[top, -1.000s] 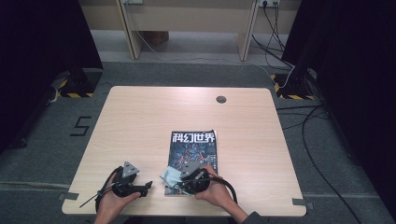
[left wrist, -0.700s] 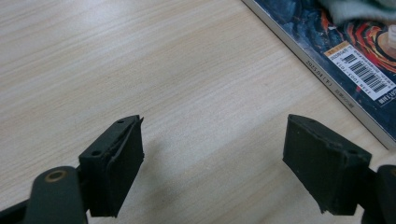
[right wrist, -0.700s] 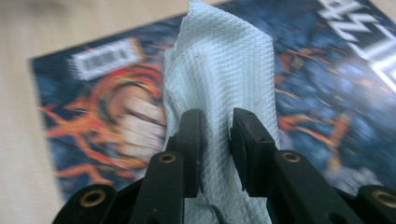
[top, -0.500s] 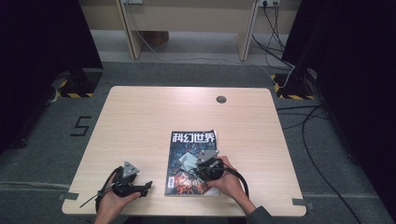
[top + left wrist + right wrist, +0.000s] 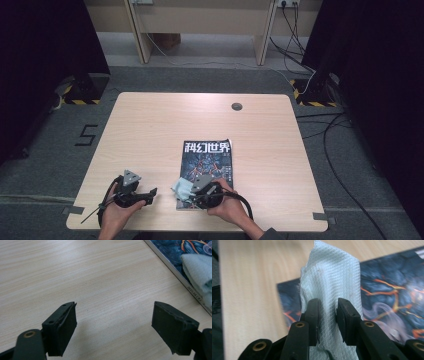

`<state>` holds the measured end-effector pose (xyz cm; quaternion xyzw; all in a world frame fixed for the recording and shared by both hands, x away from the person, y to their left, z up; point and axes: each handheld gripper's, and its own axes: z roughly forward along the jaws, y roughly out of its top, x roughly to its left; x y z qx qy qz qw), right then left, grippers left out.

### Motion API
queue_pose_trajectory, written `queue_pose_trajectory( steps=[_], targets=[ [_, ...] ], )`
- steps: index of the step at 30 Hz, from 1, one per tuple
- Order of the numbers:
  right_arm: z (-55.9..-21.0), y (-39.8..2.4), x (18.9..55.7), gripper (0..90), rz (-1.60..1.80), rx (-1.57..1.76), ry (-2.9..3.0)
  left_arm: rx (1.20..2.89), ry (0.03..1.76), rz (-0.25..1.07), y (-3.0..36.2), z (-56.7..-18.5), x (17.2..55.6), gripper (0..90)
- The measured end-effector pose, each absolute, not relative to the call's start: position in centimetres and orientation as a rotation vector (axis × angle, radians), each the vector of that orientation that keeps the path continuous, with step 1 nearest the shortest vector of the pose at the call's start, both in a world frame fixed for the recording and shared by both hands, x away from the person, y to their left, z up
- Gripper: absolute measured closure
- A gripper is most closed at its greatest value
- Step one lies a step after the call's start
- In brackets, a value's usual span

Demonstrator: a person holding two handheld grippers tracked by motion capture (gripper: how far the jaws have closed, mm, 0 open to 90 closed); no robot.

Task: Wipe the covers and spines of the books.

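Risk entry: right gripper [image 5: 327, 315] pinches cloth [image 5: 332, 282] over magazine [image 5: 207, 167] at table's [image 5: 150, 130] 6 o'clock edge, left gripper [image 5: 115, 322] spread and empty at 7 o'clock; unpinned magazine may slide under wiping, or cloth slip free.

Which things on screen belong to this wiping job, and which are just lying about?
In the job:
- right tool, shut on the cloth
- magazine under the cloth

Lying about:
- left tool, open over bare table
- round grey cap at the far edge
- floor cables
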<state>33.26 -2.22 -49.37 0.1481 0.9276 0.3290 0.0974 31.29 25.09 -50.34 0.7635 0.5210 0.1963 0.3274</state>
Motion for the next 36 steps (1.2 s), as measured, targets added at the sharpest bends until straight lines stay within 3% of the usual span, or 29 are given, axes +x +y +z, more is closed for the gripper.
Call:
queue_pose_trajectory(
  steps=[13,36],
  targets=[
    [-49.4,-0.8,31.7,72.0,1.004,0.368,2.786,2.020,1.354,0.497,24.8,-50.5,31.2,19.3],
    [-49.3,-1.6,33.0,72.9,0.985,0.415,2.776,2.015,1.367,0.516,25.1,-50.4,31.3,19.2]
  ],
)
